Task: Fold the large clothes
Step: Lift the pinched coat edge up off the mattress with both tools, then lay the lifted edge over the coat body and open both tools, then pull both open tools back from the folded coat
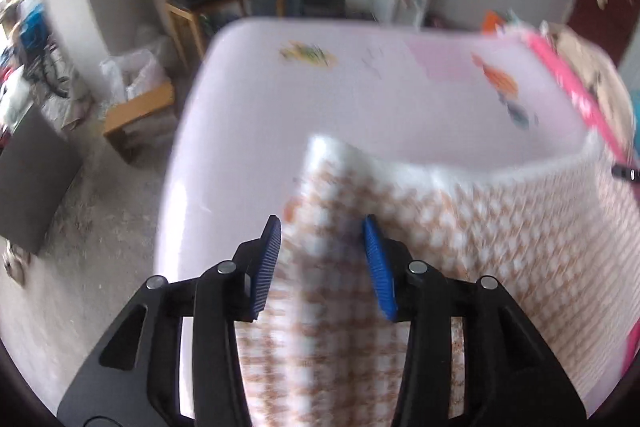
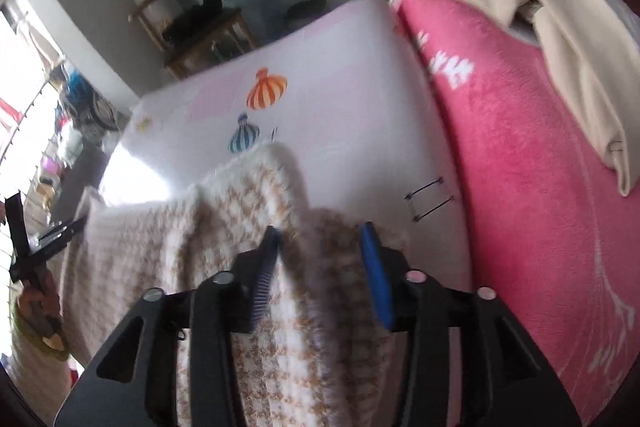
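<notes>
While jaws gape, each hand-held gripper [image 1: 322, 223] [image 2: 320, 231] straddles checked blanket [image 1: 460, 247] [image 2: 248, 195].

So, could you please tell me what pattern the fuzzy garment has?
A tan-and-white houndstooth-like check with a white fuzzy edge on the garment; the right wrist view shows it best.

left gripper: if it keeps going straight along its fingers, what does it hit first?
Probably the checked garment: the fabric already lies between the fingers of the left gripper, rising ahead to a fuzzy white edge. Beyond that is the pale pink bed sheet. Motion blur makes depth uncertain.
</notes>
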`<action>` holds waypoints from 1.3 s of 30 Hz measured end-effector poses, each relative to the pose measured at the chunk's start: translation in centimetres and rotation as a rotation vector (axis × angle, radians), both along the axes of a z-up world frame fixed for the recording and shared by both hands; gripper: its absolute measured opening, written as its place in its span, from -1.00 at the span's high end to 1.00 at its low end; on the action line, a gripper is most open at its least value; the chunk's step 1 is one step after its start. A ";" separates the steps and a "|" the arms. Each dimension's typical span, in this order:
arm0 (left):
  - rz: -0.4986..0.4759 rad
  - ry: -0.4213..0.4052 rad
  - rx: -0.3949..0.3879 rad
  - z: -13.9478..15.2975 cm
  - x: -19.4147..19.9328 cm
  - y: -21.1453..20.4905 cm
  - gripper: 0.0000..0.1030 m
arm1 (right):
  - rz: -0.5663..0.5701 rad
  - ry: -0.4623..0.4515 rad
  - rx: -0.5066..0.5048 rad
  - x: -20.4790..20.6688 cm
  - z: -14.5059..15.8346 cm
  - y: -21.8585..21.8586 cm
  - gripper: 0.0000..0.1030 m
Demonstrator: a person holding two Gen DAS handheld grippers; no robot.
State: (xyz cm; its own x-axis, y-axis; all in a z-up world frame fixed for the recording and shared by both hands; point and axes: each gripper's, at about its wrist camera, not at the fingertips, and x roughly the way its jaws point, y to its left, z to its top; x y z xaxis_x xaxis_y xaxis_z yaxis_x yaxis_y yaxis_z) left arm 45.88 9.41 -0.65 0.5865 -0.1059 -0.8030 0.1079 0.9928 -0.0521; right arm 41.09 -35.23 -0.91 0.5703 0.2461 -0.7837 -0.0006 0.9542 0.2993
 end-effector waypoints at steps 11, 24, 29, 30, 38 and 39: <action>-0.059 0.098 -0.249 -2.1 2.4 -2.4 0.15 | 0.147 0.018 0.066 4.9 -1.1 6.2 -0.06; 0.039 -0.055 -0.340 2.0 -2.6 2.1 0.21 | -0.027 -0.131 0.040 -0.9 3.3 1.4 0.11; -0.196 -0.021 -0.244 2.3 -6.8 -5.1 0.13 | 0.227 -0.071 -0.076 -5.0 1.8 9.6 0.00; -0.223 -0.004 -0.192 1.3 -7.6 -6.8 0.11 | 0.242 -0.056 -0.103 -5.2 1.0 10.5 0.00; -0.198 -0.050 -0.060 0.5 -11.2 -8.1 0.12 | 0.203 -0.021 -0.224 -6.8 -0.1 12.3 -0.05; -0.219 -0.073 -0.055 1.0 -12.3 -8.3 0.11 | 0.233 -0.054 -0.221 -8.3 0.7 12.9 -0.05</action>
